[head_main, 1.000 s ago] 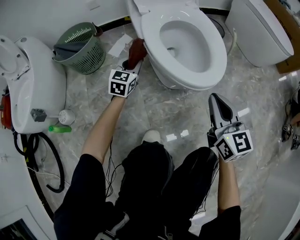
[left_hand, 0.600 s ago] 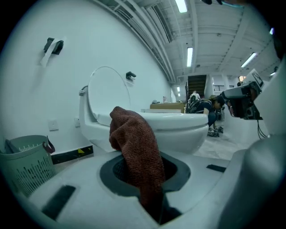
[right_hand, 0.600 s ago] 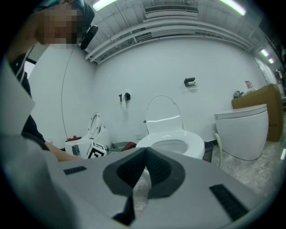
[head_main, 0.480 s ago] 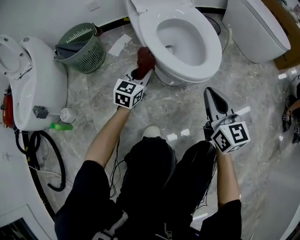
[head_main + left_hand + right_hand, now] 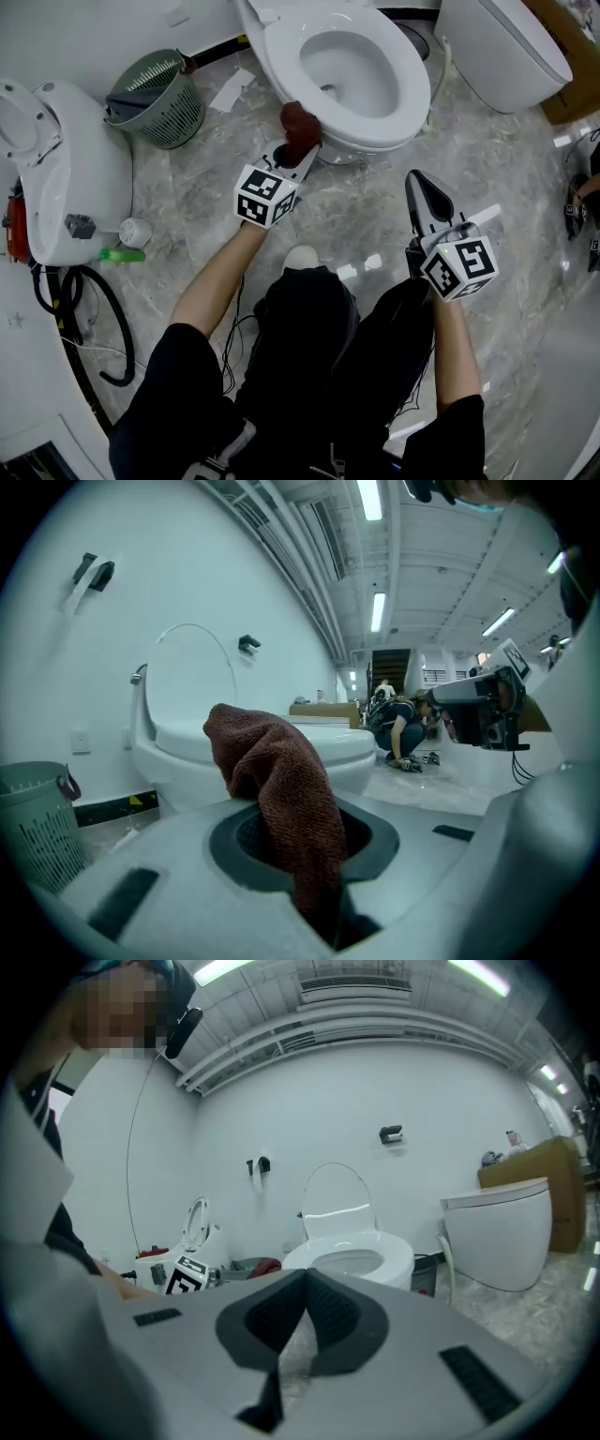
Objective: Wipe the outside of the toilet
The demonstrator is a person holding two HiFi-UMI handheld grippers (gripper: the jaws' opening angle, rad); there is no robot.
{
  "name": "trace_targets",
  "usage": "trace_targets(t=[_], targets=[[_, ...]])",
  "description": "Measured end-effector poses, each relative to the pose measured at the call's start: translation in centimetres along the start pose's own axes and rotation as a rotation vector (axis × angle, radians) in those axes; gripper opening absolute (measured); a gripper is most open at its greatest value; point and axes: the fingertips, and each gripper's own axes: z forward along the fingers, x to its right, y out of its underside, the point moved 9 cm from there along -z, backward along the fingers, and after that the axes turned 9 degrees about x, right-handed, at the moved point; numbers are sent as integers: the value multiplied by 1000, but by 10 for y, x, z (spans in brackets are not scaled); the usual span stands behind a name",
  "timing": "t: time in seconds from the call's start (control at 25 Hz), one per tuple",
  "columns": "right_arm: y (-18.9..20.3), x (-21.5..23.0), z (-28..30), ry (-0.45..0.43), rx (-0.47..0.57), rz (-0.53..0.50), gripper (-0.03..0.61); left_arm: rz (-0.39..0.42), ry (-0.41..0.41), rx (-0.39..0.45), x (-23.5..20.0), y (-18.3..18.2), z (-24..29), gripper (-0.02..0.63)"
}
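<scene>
Your left gripper (image 5: pixel 298 153) has its jaws pinched on a dark red cloth (image 5: pixel 300 122). In the left gripper view the cloth (image 5: pixel 281 789) rises from between the dark pads and folds over in a lump above them. From the head view, that lump sits against the outside of the toilet (image 5: pixel 412 94), under the rim at the near left of the bowl. The view does not settle whether it presses on the wall or only touches it. The seat is down and the lid stands up behind it.

Your right gripper (image 5: pixel 423 186) hangs over the grey marble floor (image 5: pixel 356 220), well apart from the bowl, to the right of your knee. Its jaws are pressed together with nothing between them, as the right gripper view (image 5: pixel 305 1288) shows, and they point toward the toilet (image 5: pixel 352 1252).

A green basket (image 5: pixel 159 98) stands on the floor to the left of the toilet, with a white sheet of paper (image 5: pixel 232 89) between the two. A second white toilet (image 5: pixel 506 47) stands at the upper right. At the far left lie a white fixture (image 5: pixel 56 178), a green bottle (image 5: pixel 120 254) and a black hose (image 5: pixel 105 328).
</scene>
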Motion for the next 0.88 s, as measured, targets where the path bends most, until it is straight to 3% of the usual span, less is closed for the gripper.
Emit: trace_targets(t=[0.88], targets=[[7, 18, -32, 62, -24, -8, 2, -11, 324, 27, 103, 1, 60, 73]])
